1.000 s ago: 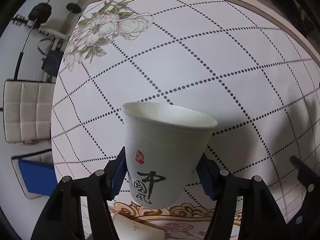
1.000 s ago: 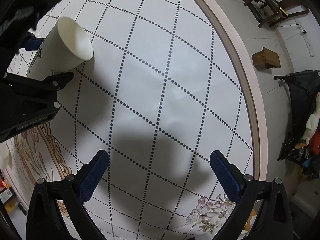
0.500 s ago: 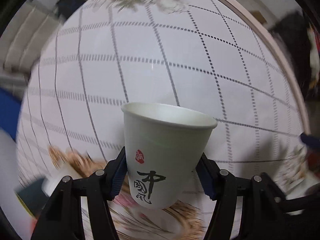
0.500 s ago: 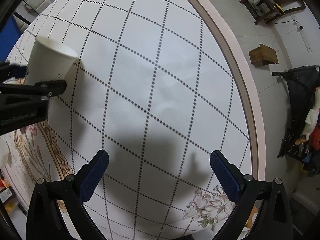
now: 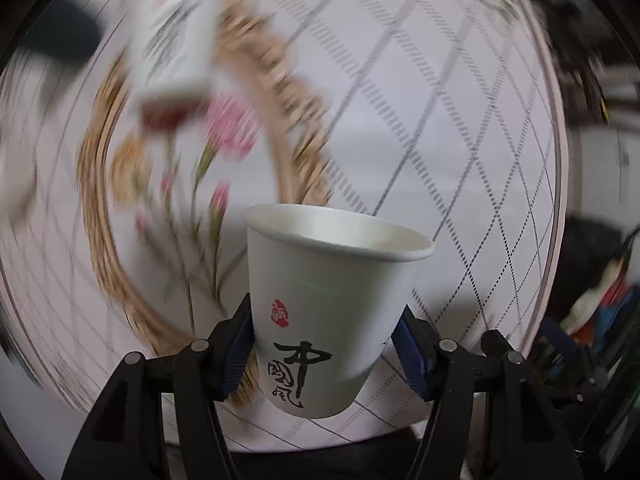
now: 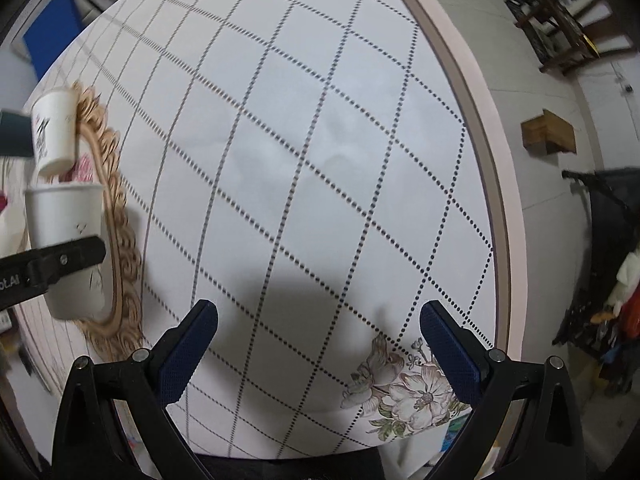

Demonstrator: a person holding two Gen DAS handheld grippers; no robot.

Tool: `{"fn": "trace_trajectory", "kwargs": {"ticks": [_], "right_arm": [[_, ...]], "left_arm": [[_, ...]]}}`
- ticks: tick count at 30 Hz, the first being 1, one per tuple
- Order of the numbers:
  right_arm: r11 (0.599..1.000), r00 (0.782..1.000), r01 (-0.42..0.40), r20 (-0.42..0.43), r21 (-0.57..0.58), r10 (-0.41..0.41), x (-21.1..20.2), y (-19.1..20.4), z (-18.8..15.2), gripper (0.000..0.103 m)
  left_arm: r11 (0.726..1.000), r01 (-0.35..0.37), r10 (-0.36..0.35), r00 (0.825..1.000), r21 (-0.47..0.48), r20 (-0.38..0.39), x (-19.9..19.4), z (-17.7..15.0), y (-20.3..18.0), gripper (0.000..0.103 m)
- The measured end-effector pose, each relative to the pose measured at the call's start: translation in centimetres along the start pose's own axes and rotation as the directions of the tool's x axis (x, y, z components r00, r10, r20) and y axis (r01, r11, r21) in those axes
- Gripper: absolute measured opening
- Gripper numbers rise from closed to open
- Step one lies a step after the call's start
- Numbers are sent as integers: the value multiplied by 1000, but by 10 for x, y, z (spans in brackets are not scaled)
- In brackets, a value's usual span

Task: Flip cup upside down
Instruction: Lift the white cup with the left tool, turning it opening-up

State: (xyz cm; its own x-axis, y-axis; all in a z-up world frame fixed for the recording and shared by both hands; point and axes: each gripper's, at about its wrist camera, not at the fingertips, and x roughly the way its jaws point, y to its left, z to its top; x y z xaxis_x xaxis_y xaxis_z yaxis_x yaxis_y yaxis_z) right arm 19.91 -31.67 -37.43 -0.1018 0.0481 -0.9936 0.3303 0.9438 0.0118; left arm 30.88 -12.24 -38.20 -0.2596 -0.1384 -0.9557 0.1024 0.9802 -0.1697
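A white paper cup (image 5: 332,304) with black calligraphy and a red seal sits between the blue pads of my left gripper (image 5: 325,348), which is shut on its lower half and holds it above the table, mouth pointing away from the camera. The right wrist view shows the same cup (image 6: 68,248) at the far left, held by the left gripper's black finger (image 6: 60,258). My right gripper (image 6: 318,344) is open and empty over the dotted-grid tablecloth (image 6: 320,160).
A second white cup (image 5: 172,36) with similar print shows blurred at upper left, and in the right wrist view (image 6: 54,128) beside the held one. A gold floral wreath pattern (image 6: 112,240) marks the cloth. The table's pink rim (image 6: 500,184) curves on the right; clutter lies beyond.
The left gripper has swung and rotated with the cup, so its view is now blurred and shows the gold wreath and a second cup. The right gripper stays open, nearly still.
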Motion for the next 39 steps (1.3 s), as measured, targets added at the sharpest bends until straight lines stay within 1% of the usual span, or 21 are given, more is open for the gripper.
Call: {"fn": "trace_trajectory", "kwargs": {"ticks": [2, 5, 6, 12, 18, 20, 22, 26, 30, 31, 33, 35, 39], "right_arm": [[1000, 1000, -5, -4, -29, 5, 2, 6, -7, 103], [998, 1000, -5, -7, -68, 4, 5, 15, -16, 103], [997, 1000, 0, -6, -80, 0, 6, 18, -19, 103], [993, 1000, 16, -15, -114, -17, 10, 29, -36, 103], [993, 999, 43, -15, -112, -45, 13, 36, -46, 103], [994, 999, 44, -13, -99, -46, 13, 35, -43, 103], [995, 999, 46, -17, -88, -48, 15, 33, -31, 103], [996, 999, 48, -18, -77, -49, 22, 16, -24, 103], [997, 999, 43, -19, -63, -44, 17, 14, -16, 103], [997, 999, 42, -19, -60, -43, 15, 14, -16, 103], [997, 999, 42, -18, -60, -43, 11, 14, -14, 103], [997, 999, 42, -17, -60, -43, 11, 15, -13, 103], [997, 999, 40, -17, -60, -41, 10, 17, -11, 103]], "left_arm": [[997, 31, -31, 1000, -75, -1, 8, -18, 15, 61], [991, 29, -28, 1000, -131, 8, 20, -37, 25, 61], [990, 22, -20, 1000, -136, 12, 21, -34, 27, 61], [992, 11, -5, 999, -124, 46, 35, -46, 20, 61], [992, 40, -34, 998, -121, 55, 47, -48, 20, 61], [994, 36, -30, 998, -107, 56, 45, -52, 27, 62], [995, 29, -24, 998, -97, 52, 47, -51, 23, 62], [994, 39, -36, 999, -102, 36, 50, -49, 20, 62], [994, 37, -35, 999, -100, 28, 54, -52, 17, 62], [995, 34, -31, 999, -98, 30, 55, -55, 16, 62], [994, 35, -32, 999, -100, 29, 50, -55, 18, 68], [994, 34, -31, 999, -102, 35, 46, -49, 22, 81], [993, 33, -28, 998, -117, 49, 42, -49, 26, 82]]}}
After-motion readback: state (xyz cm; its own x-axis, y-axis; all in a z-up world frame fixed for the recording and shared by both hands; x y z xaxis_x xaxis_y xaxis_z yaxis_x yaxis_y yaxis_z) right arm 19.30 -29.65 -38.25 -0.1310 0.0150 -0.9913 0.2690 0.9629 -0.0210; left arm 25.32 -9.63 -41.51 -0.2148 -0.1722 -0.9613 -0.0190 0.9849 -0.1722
